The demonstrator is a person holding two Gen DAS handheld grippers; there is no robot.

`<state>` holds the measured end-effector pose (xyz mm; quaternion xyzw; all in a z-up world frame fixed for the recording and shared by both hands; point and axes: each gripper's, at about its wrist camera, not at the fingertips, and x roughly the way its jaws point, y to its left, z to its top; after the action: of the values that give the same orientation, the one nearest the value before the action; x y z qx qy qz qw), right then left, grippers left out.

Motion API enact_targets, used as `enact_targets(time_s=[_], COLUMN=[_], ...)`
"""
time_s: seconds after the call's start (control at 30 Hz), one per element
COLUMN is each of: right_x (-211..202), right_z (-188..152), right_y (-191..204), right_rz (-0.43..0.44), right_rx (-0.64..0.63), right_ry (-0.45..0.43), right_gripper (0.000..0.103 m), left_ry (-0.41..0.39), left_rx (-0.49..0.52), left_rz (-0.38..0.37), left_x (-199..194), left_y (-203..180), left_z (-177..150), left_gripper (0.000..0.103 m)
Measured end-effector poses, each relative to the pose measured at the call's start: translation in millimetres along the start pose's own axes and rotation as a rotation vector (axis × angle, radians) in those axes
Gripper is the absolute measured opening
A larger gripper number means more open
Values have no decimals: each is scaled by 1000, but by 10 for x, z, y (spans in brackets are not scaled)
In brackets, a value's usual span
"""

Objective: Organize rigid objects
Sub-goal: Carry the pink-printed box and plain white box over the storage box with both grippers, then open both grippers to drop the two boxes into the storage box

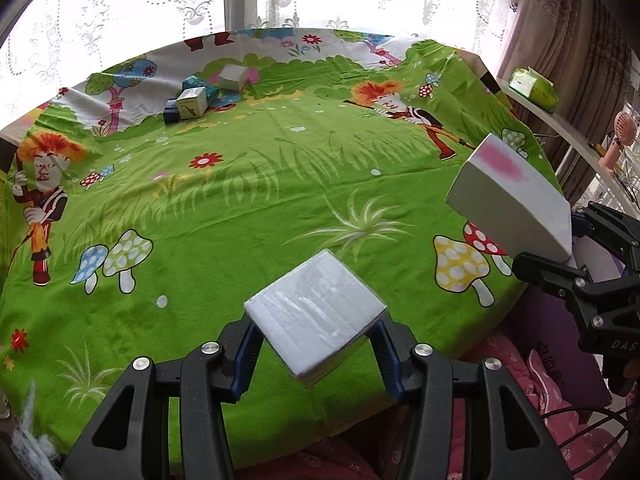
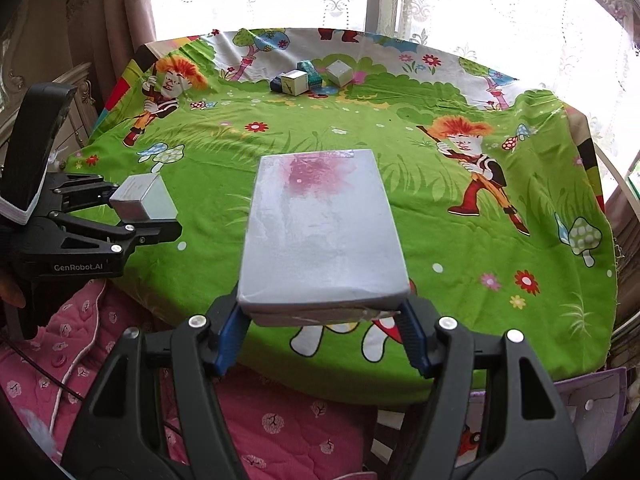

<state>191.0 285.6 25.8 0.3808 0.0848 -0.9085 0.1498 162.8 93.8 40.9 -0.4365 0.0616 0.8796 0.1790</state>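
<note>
Boxes are the subject here, two of them in hand and clear of the cloth. Left gripper [image 1: 316,356] is closed on a small white box [image 1: 316,324], its blue pads [image 1: 250,356] bearing on opposite sides; the box sits skewed in the grip, one corner pointing down toward the camera. Right gripper [image 2: 326,336] is closed on the near end of a long flat box [image 2: 324,236] with a pink smear on its far half; most of that box overhangs forward of the jaws, so the hold is at one end only. In the right wrist view the left gripper [image 2: 150,216] shows to the left, level with the flat box and well apart from it. Under both lies the green cartoon cloth [image 1: 224,216] over the table, bare just ahead of either gripper. Far ahead, near the back edge, stands a cluster [image 1: 200,96] of small boxes, close together and some touching. Judged step: transport, with both loads lifted and no set-down begun. The next move appears to call for carrying forward to the cluster and placing each box beside it. The flat box should be lowered level, since its overhang may tip it in the jaws; the skewed small box would need squaring, or it may land on an edge and roll. Release only once each rests on the cloth.
</note>
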Motion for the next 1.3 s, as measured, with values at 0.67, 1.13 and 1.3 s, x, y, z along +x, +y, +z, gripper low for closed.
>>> enact_targets(time_s=[0.67,1.13,1.3], right_x=[-654,-1024,-1139], right_z=[-792,-1306,-1494], right_y=[-803,-1509,-1727], right_rz=[-131,-312,-373], right_rx=[231,368,412], right_ry=[-3,41,72], right_gripper=[69,69,69], left_ry=[64,114,119], left_rx=[401,658,711], left_rz=[-231,-395,-447], left_x=[48,34,42], left_y=[-1719,-2945,-3274], left_z=[202,154,70], left_gripper=[52,52,52])
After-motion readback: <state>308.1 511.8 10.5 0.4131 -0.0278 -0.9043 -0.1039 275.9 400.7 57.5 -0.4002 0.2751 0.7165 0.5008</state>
